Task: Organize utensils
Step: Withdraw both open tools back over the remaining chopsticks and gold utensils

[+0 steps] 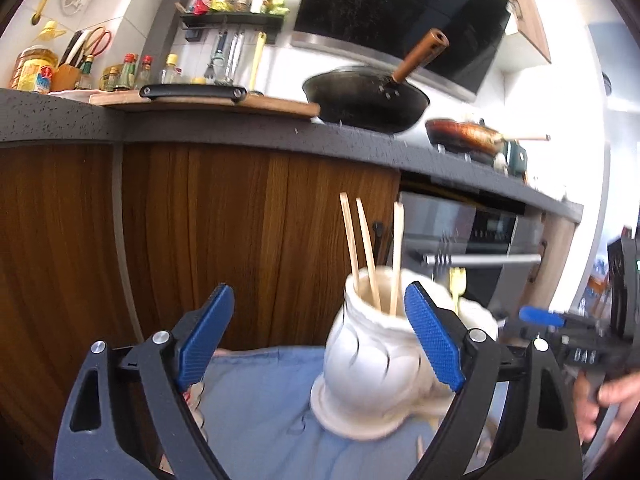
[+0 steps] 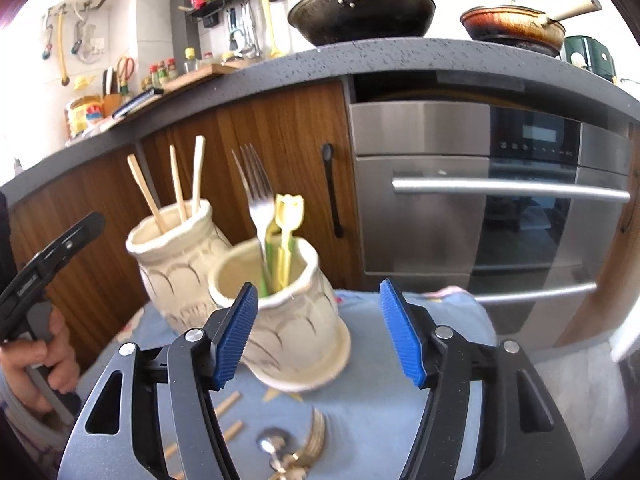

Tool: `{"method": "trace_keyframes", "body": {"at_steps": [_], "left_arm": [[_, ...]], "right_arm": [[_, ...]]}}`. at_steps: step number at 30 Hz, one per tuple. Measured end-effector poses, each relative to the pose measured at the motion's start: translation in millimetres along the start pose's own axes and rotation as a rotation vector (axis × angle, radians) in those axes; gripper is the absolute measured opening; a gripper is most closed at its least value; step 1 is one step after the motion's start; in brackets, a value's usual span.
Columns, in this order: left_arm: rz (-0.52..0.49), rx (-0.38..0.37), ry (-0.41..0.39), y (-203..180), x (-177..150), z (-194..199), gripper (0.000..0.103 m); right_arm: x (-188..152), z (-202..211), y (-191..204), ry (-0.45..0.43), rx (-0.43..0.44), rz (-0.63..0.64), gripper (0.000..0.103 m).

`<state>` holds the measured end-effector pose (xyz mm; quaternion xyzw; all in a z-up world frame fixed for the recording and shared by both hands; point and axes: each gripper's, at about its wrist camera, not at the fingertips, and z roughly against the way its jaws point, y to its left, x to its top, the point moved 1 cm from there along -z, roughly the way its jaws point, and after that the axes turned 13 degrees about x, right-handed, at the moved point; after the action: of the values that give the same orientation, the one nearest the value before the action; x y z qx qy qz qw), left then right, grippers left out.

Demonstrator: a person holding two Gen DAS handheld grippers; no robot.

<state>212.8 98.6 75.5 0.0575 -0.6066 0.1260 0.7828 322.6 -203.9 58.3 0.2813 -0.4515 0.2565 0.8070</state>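
Left wrist: my left gripper (image 1: 320,332) spread wide, nothing clamped. Chopstick jar (image 1: 372,356) stands on blue cloth (image 1: 260,400), just beside right pad, partly between jaws. Risk as I see it: sideways drift knocks jar over.

Right wrist: my right gripper (image 2: 320,334) released, empty. Fork jar (image 2: 288,320) sits beside left pad. Loose chopsticks (image 2: 228,404) and metal cutlery (image 2: 296,452) lie on cloth below jaws, unsorted.
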Motion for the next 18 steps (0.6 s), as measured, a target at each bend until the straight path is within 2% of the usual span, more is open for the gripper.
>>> {"method": "trace_keyframes", "body": {"at_steps": [6, 13, 18], "left_arm": [[-0.117, -0.040, 0.108, -15.6, -28.1, 7.9, 0.082], [-0.332, -0.144, 0.290, -51.8, -70.7, 6.7, 0.058], [-0.416, -0.222, 0.408, -65.7, -94.9, 2.5, 0.055]], "right_arm": [[-15.9, 7.5, -6.3, 0.053, -0.012, -0.020, 0.064], [-46.5, 14.0, -5.1, 0.125, 0.003, -0.045, 0.064], [-69.6, 24.0, 4.2, 0.165, 0.029, -0.071, 0.056]]}}
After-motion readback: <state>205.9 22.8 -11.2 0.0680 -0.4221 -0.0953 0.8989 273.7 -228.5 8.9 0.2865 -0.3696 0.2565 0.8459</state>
